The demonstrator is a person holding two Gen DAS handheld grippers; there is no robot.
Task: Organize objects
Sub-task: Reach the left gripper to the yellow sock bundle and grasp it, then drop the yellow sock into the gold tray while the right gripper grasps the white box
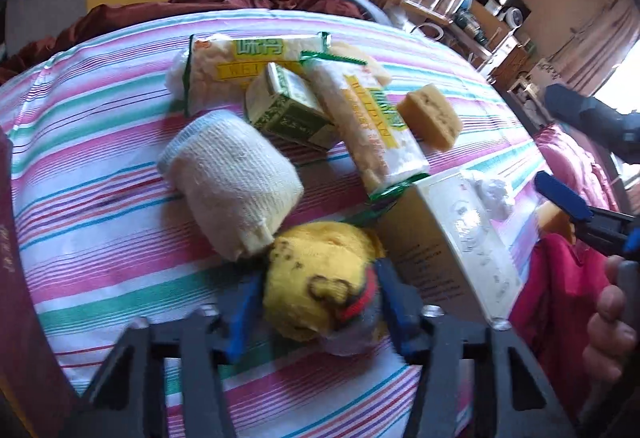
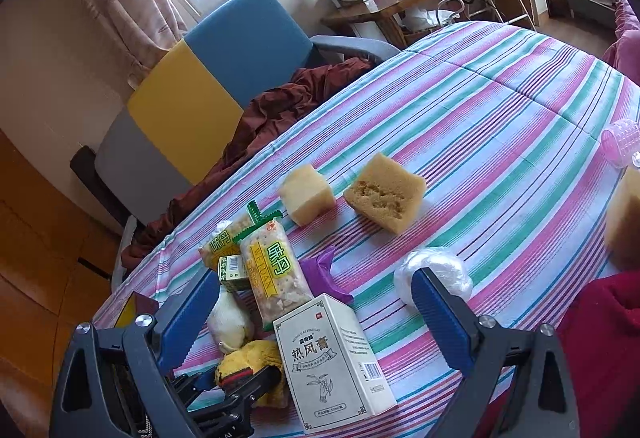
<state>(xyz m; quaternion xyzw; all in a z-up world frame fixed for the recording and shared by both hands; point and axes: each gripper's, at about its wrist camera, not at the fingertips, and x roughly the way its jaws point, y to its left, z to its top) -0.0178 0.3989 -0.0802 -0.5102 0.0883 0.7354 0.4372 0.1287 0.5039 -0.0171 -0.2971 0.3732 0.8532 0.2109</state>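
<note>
A yellow rolled sock with dark marks and a red band lies on the striped cloth. My left gripper is shut on it, one blue finger pressed to each side. From the right wrist view the same sock shows low down in those jaws. My right gripper stands wide open above a white carton, touching nothing. One of its blue fingers shows at the right of the left wrist view. A white rolled sock lies just beyond the yellow one.
Two cracker packets, a small green box, sponge blocks, a plastic wad and a pink curler lie on the cloth. A blue and yellow chair with maroon fabric stands behind.
</note>
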